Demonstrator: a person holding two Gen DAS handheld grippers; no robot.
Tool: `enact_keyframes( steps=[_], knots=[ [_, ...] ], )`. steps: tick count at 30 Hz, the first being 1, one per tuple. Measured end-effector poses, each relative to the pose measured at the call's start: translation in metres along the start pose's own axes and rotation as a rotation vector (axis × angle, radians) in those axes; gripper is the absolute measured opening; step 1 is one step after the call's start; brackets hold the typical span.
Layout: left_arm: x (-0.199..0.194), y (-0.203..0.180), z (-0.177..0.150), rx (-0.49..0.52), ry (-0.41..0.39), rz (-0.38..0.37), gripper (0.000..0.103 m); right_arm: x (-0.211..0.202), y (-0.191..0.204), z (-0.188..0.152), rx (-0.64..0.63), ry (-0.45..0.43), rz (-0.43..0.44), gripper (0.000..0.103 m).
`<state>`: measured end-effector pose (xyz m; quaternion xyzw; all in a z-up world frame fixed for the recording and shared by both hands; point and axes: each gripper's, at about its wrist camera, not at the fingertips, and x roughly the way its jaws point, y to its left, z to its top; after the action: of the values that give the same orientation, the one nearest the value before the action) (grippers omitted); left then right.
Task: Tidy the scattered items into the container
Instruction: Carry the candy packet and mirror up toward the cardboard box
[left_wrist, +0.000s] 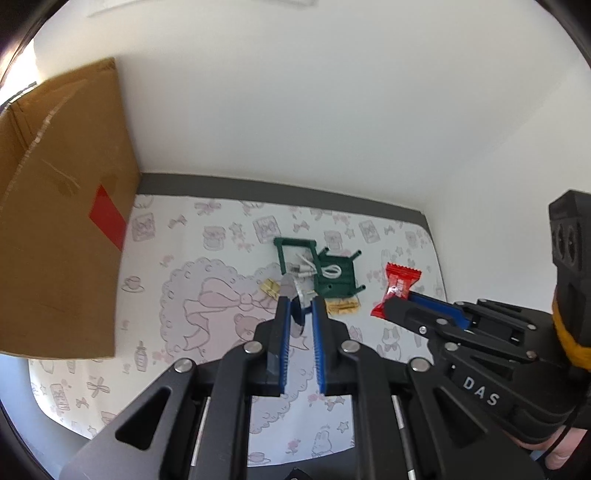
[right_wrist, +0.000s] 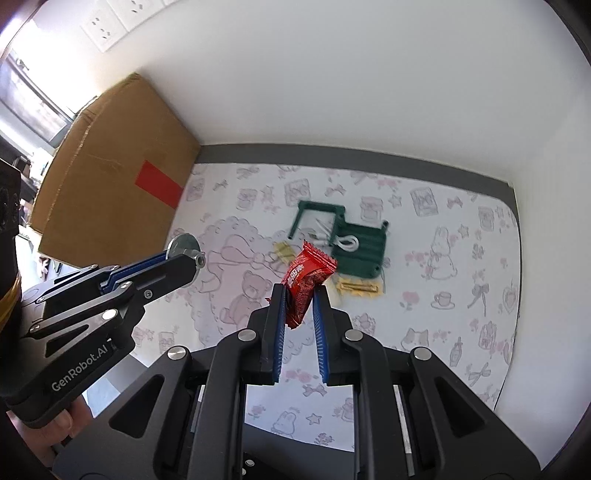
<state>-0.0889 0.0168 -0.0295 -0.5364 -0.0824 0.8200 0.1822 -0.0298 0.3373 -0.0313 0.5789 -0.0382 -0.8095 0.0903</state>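
Note:
My left gripper (left_wrist: 299, 303) is shut on a round silver metal part (left_wrist: 293, 291) with a disc and a short stem, held above the mat. From the right wrist view the same left gripper (right_wrist: 192, 260) carries that metal part (right_wrist: 183, 244) near the box. My right gripper (right_wrist: 299, 295) is shut on a red snack packet (right_wrist: 307, 277), lifted off the mat. That right gripper (left_wrist: 390, 311) with its red packet (left_wrist: 398, 285) shows at the right of the left wrist view. A brown cardboard box (left_wrist: 62, 206) (right_wrist: 110, 173) with a red patch stands at the left.
A green plastic rack (left_wrist: 334, 277) (right_wrist: 356, 245) lies tipped over on the patterned mat (left_wrist: 177, 258) (right_wrist: 443, 295), with white cables (right_wrist: 348, 243) on it. Two yellow wrapped sweets (right_wrist: 284, 253) (right_wrist: 360, 287) lie beside it. White walls close the back and right. A hand (right_wrist: 55, 435) holds the left gripper.

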Motion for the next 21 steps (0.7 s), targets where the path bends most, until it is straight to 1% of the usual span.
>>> enact_keyframes(
  steps=[11, 21],
  knots=[
    [-0.041, 0.023, 0.018, -0.043, -0.097, 0.029, 0.012, -0.014, 0.032, 0.021, -0.076, -0.032, 0.028, 0.015],
    [-0.076, 0.063, 0.036, -0.114, -0.178, 0.070, 0.012, -0.022, 0.075, 0.051, -0.167, -0.064, 0.060, 0.015]
  ],
)
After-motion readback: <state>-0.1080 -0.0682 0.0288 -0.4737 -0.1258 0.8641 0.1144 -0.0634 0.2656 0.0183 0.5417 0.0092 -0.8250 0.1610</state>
